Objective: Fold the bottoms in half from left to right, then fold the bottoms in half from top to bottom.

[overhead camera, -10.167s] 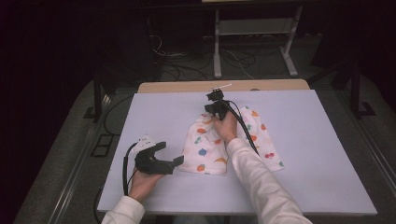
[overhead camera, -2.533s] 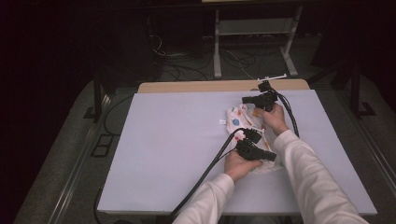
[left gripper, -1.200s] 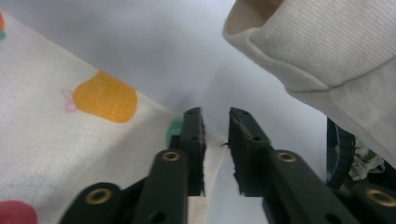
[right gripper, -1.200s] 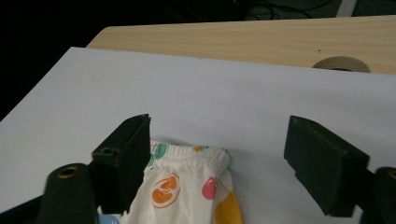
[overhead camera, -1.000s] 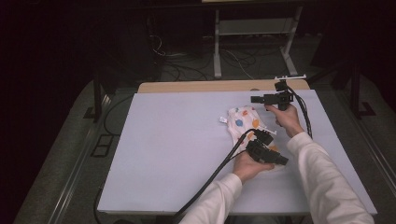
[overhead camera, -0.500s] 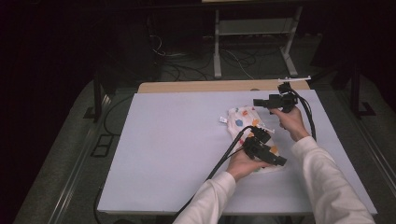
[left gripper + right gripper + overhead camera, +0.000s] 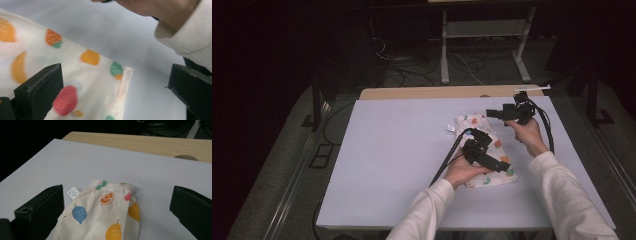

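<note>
Since earlier: both hands have shifted off the garment; ten seconds back it lay spread near the table's middle, and it is now a narrow folded bundle on the right half.
Garment: white fruit-print cloth (image 7: 484, 150), folded lengthwise, waistband end toward the far edge, a small white tag (image 7: 73, 192) beside that end.
Garment edges: near right corner lies flat on the table (image 7: 387, 165) in the left gripper view, with bare surface beyond it.
Open room: the whole left half of the table is bare; a strip is free between the garment and the right edge; a wooden board (image 7: 422, 93) borders the far edge.
Left gripper (image 7: 507, 169): over the near end of the garment, pointing right.
Left fingers (image 7: 40, 92): have just been opening and stand wide apart; cloth shows beneath the gap, not pinched.
Right gripper (image 7: 488, 113): above the far end of the garment, pointing left, near the far right corner.
Right fingers (image 7: 41, 212): spread wide, released, the waistband end seen between them and lying below, apart.
</note>
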`<state>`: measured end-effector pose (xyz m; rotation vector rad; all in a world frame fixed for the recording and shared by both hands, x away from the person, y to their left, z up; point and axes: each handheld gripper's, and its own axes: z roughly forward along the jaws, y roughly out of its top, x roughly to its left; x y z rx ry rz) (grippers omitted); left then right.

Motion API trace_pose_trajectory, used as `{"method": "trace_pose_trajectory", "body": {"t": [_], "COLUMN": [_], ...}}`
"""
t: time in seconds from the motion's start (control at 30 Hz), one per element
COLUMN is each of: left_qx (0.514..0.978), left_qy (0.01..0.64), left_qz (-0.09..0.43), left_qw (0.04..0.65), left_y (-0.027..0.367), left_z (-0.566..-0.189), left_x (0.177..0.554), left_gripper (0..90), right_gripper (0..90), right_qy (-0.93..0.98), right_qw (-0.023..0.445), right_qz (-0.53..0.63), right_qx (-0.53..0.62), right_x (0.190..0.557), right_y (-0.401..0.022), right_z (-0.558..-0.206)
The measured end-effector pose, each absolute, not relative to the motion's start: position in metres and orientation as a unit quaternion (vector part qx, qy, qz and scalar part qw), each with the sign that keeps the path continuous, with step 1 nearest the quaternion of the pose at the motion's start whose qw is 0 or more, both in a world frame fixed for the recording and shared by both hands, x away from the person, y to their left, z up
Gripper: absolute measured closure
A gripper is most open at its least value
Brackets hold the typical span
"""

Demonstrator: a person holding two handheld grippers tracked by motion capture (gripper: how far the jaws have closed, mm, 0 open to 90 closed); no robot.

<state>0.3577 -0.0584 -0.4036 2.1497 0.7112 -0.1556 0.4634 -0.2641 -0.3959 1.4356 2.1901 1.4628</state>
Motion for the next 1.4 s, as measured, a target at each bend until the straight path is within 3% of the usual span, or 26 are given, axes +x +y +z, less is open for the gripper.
{"method": "trace_pose_trajectory", "body": {"t": [0.57, 1.4], "left_qx": [0.847, 0.833], "left_qy": [0.291, 0.312], "left_qz": [-0.007, 0.030], "left_qw": [0.445, 0.455], "left_y": [-0.028, 0.016], "left_z": [-0.397, -0.386], "left_x": [0.375, 0.422], "left_gripper": [0.0, 0.0], "right_gripper": [0.0, 0.0], "right_qy": [0.731, 0.750], "right_qw": [0.069, 0.060], "right_qz": [0.486, 0.467], "right_qx": [0.475, 0.465], "right_x": [0.458, 0.466], "right_y": [-0.270, -0.266], "right_z": [-0.404, -0.396]}}
